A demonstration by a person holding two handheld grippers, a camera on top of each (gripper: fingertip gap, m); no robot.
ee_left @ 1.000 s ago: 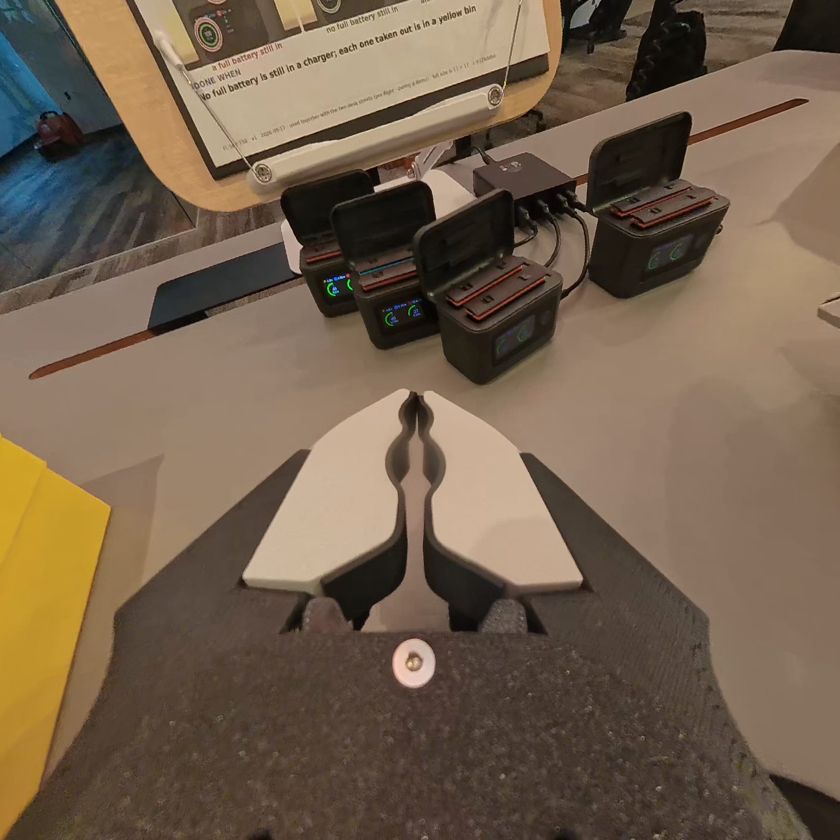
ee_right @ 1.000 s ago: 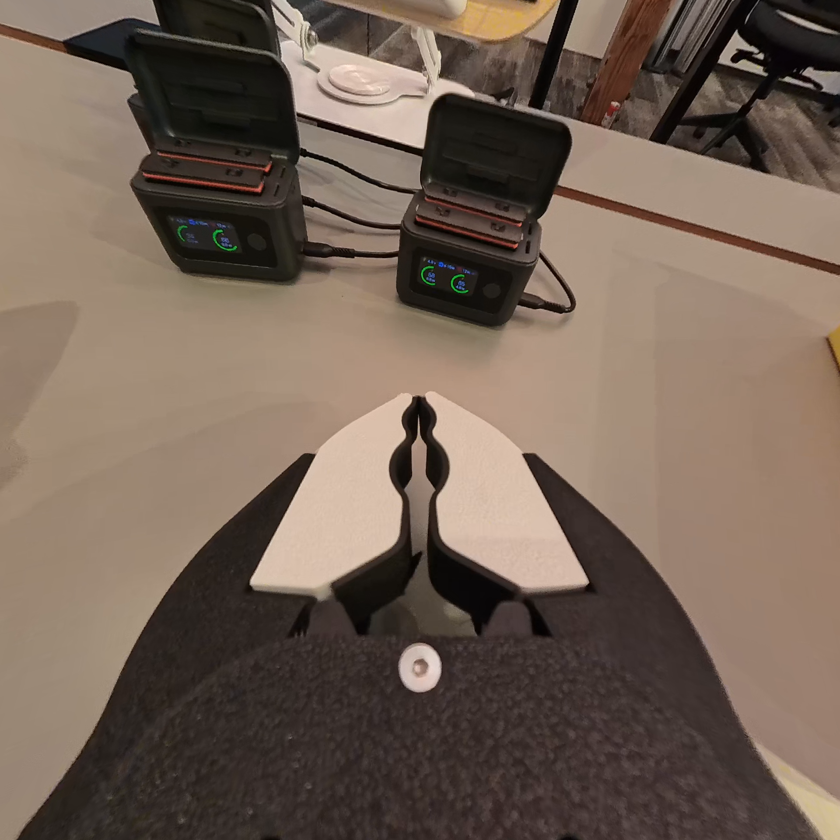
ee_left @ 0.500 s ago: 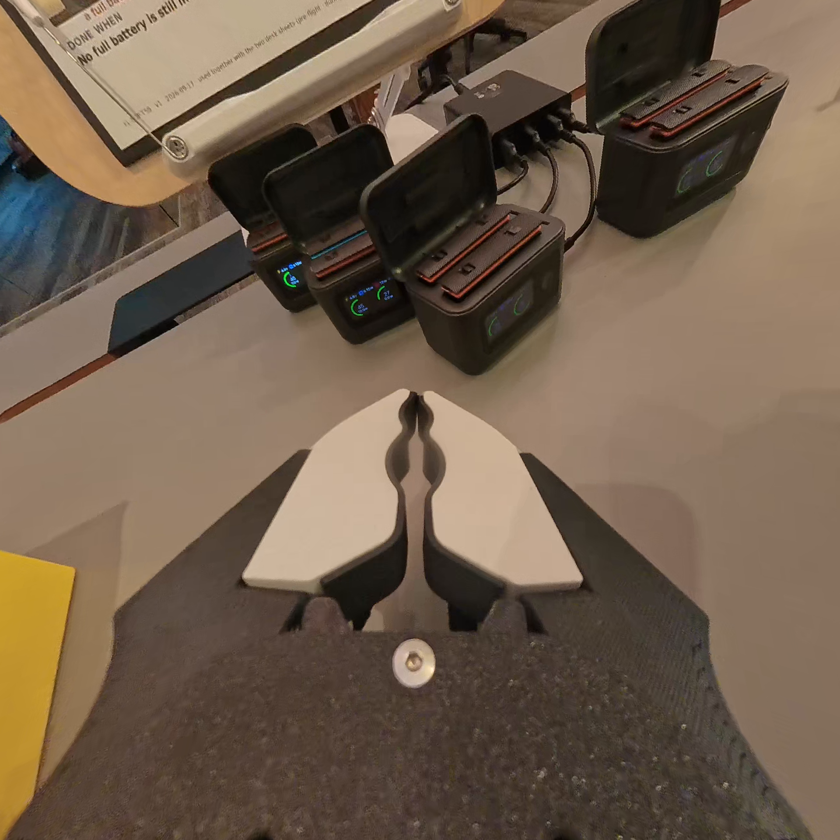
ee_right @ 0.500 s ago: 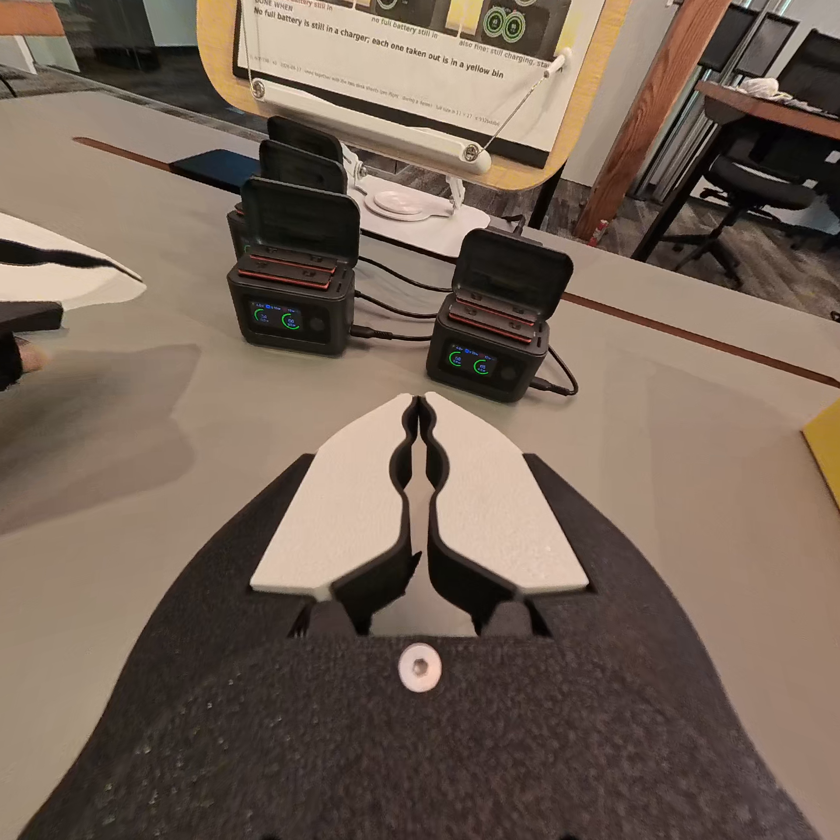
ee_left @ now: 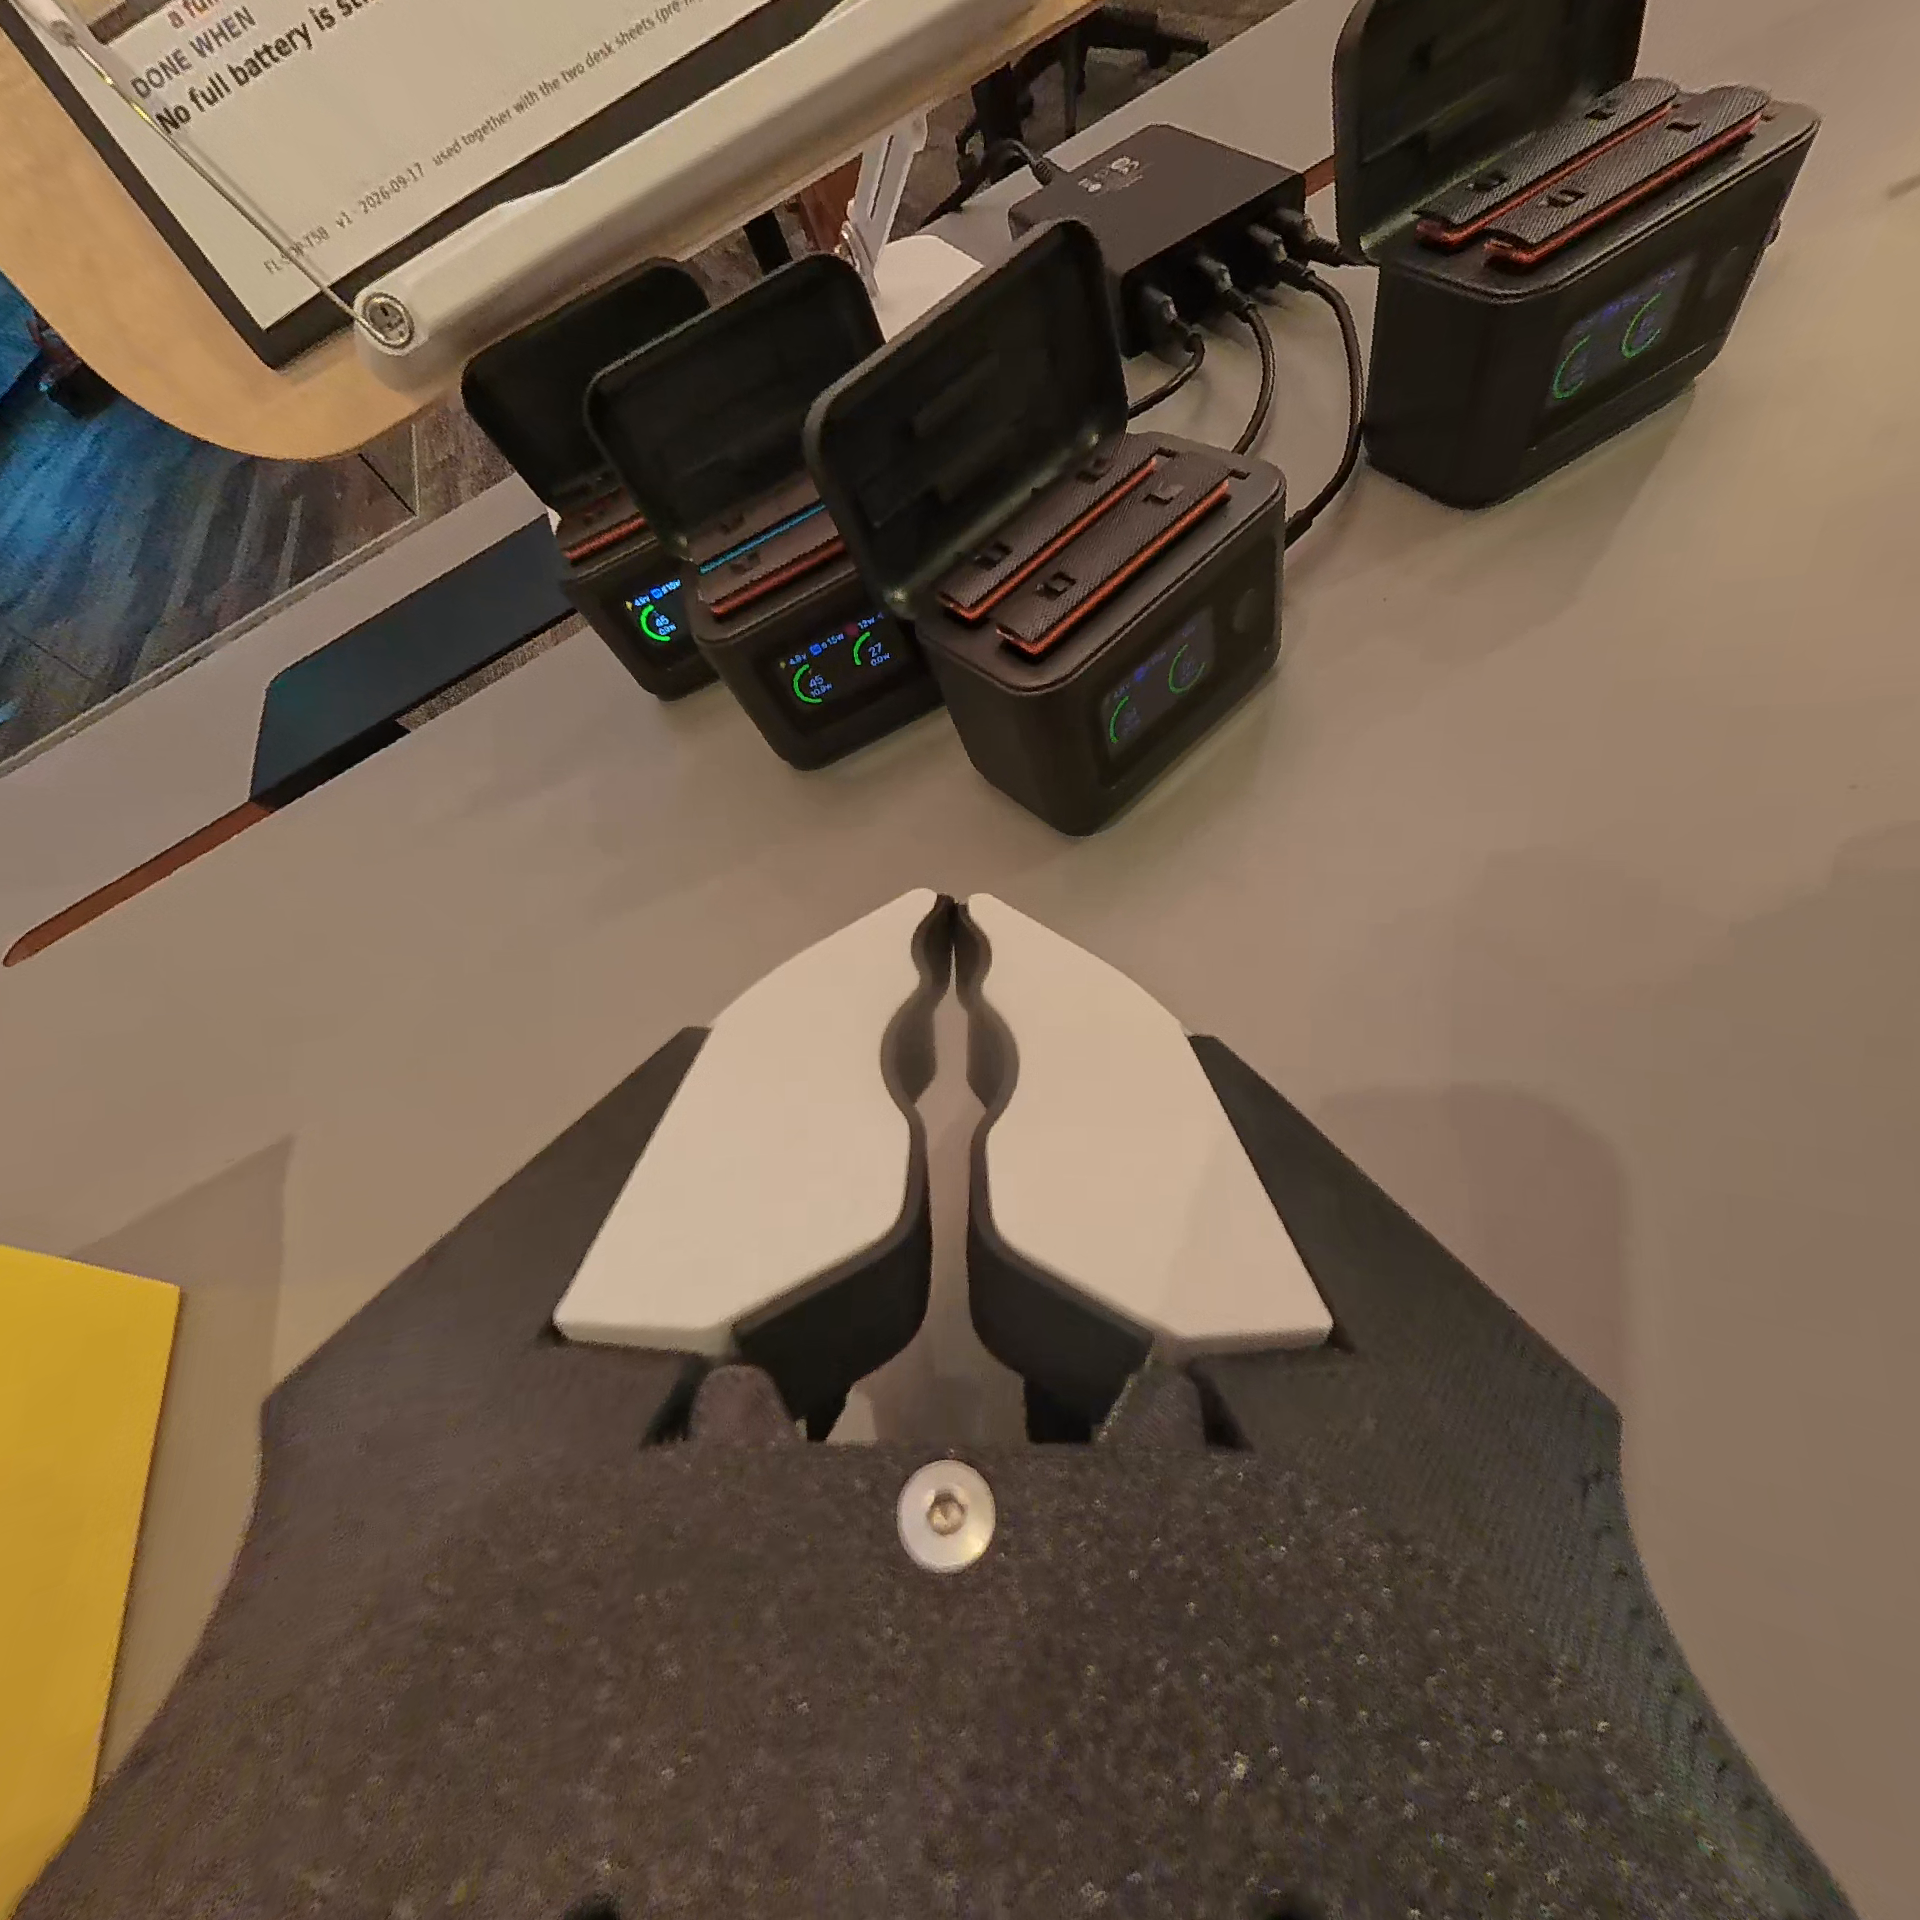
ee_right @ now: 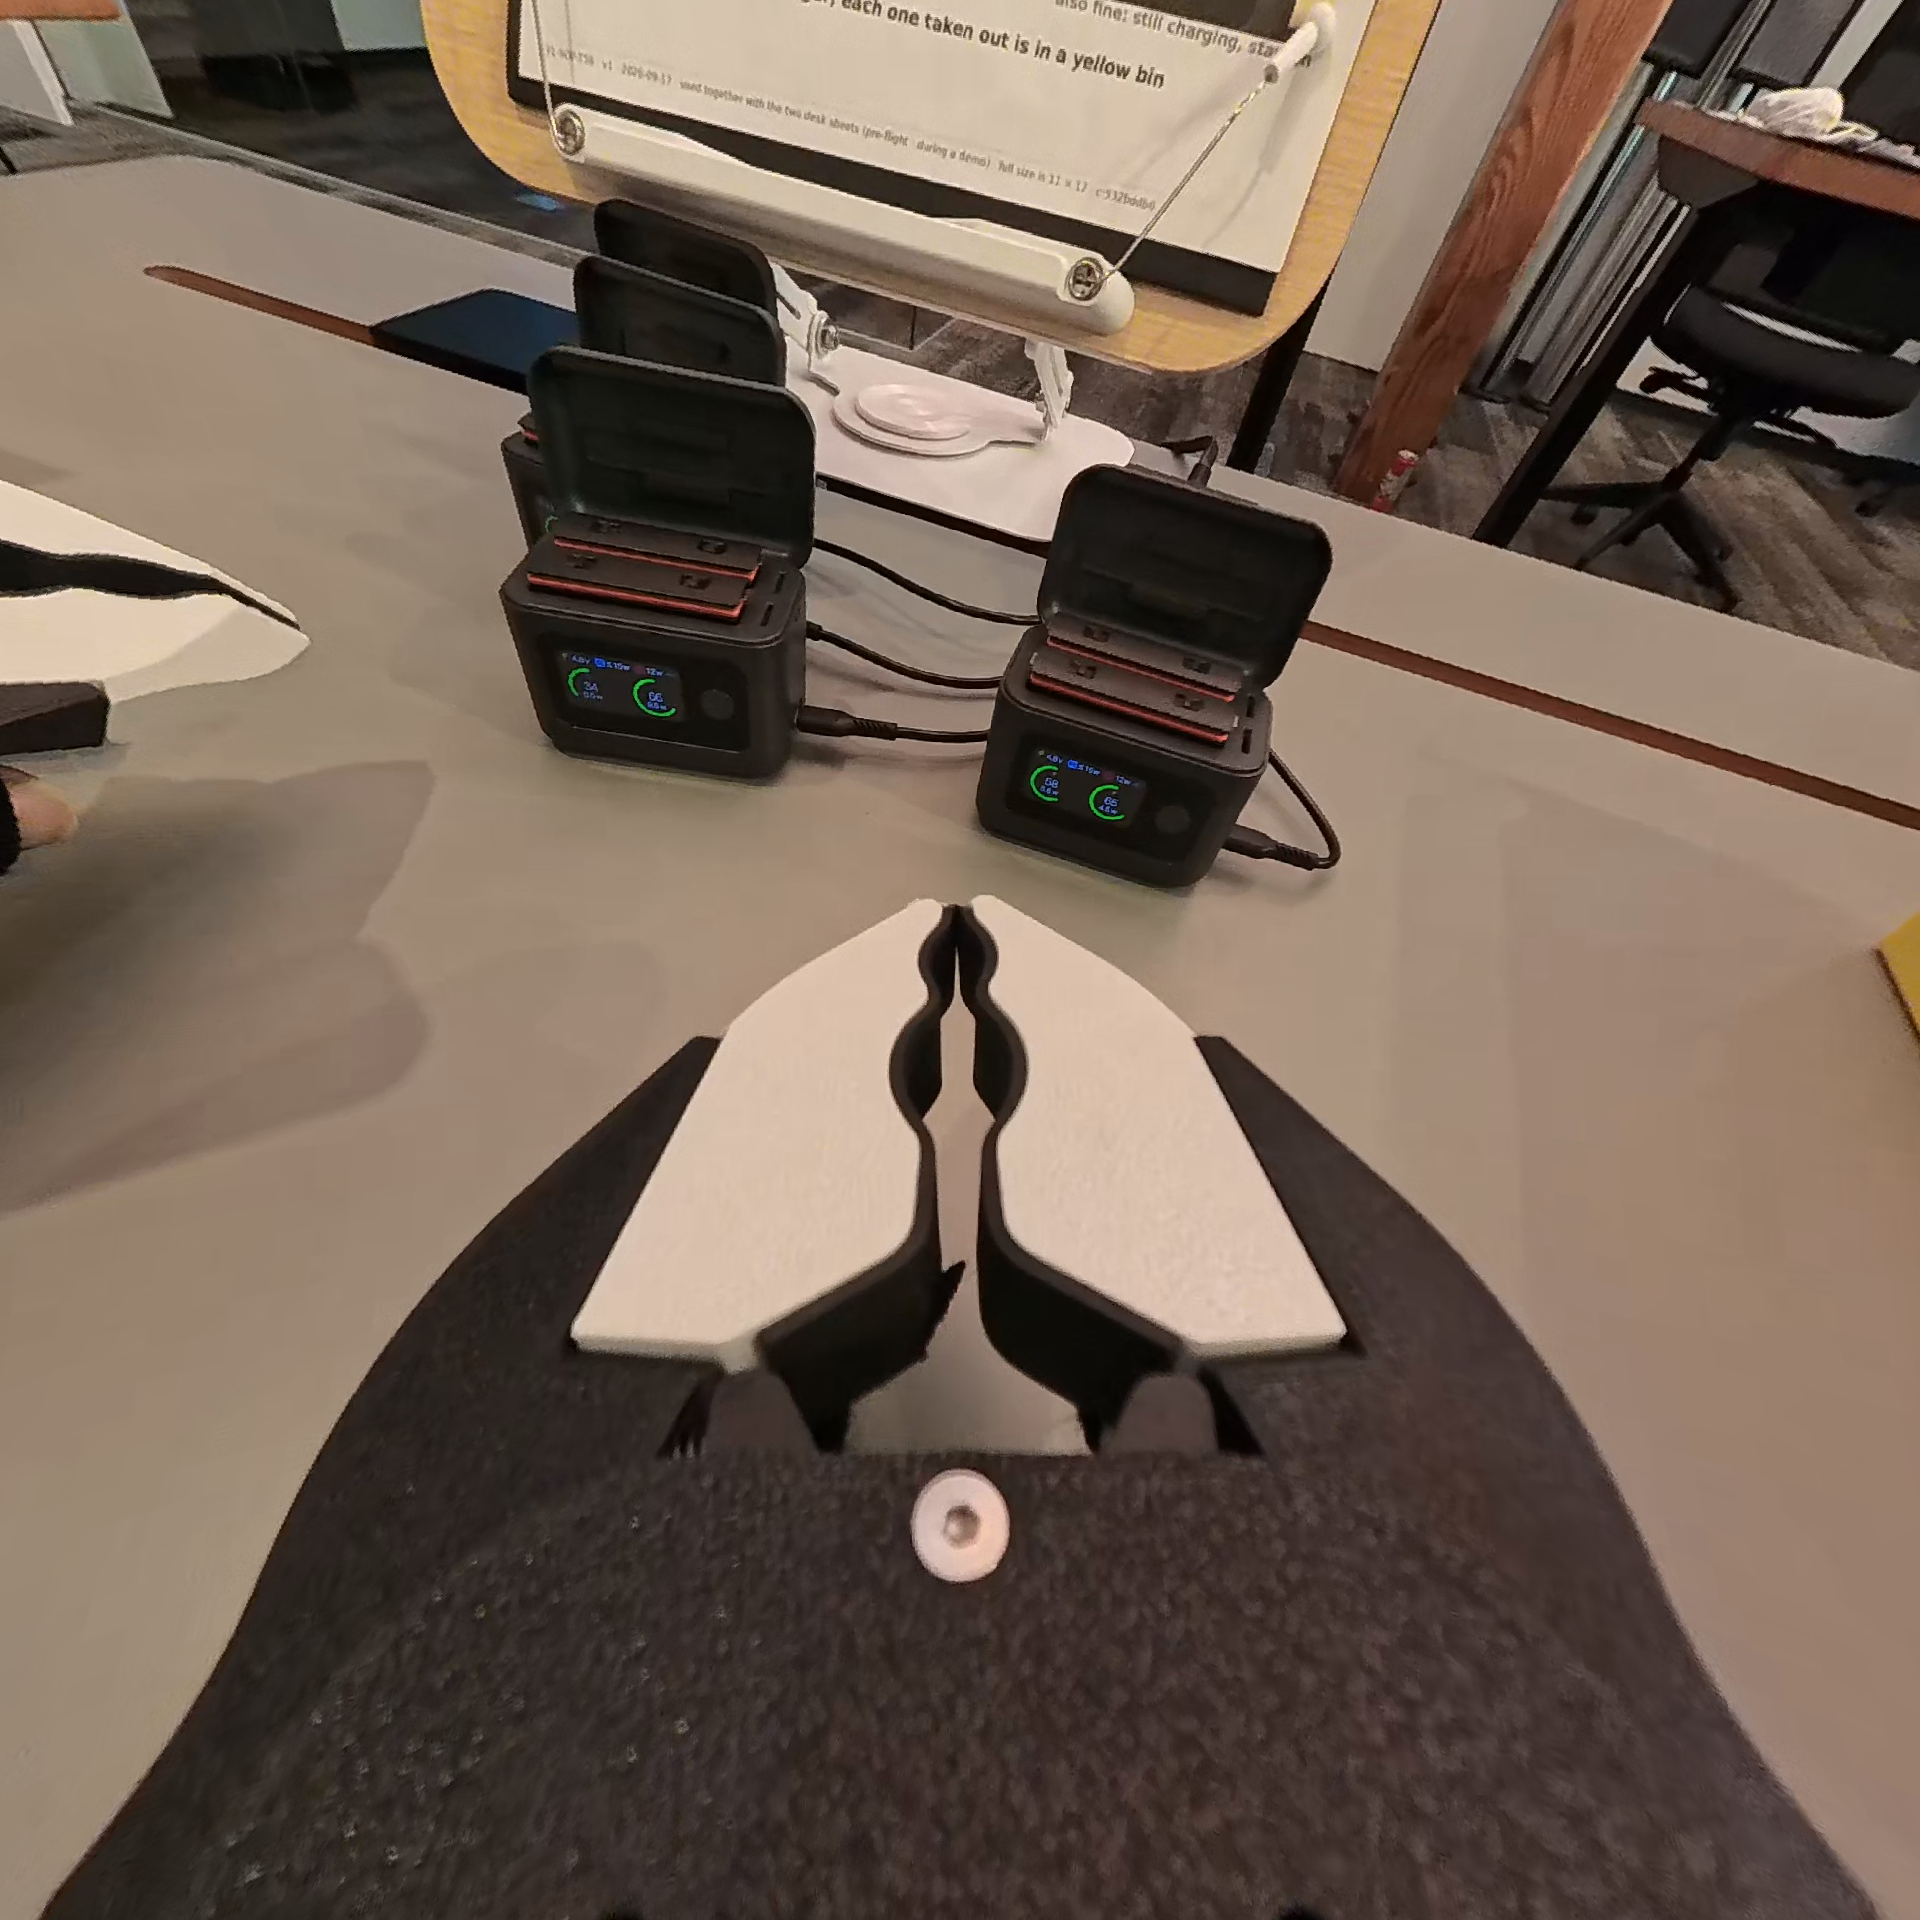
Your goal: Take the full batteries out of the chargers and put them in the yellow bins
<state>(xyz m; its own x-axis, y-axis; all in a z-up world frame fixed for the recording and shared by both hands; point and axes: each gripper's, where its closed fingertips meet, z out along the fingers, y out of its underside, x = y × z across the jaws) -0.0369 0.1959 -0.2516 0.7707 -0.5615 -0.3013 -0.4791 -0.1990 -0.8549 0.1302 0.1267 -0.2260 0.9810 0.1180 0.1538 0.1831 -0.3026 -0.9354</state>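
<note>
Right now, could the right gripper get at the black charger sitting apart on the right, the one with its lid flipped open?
Probably yes. The right gripper points roughly toward that black charger, with only bare grey table between them, and the open lid leaves the batteries exposed. The gripper is shut, though, so it would have to open first.

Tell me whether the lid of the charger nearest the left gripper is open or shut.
Open. The nearest charger's lid stands tilted back on its hinge, exposing two red-edged batteries in its slots.

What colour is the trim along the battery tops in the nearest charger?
Orange-red trim on black batteries, in the nearest charger; clearest in the left wrist view.
</note>
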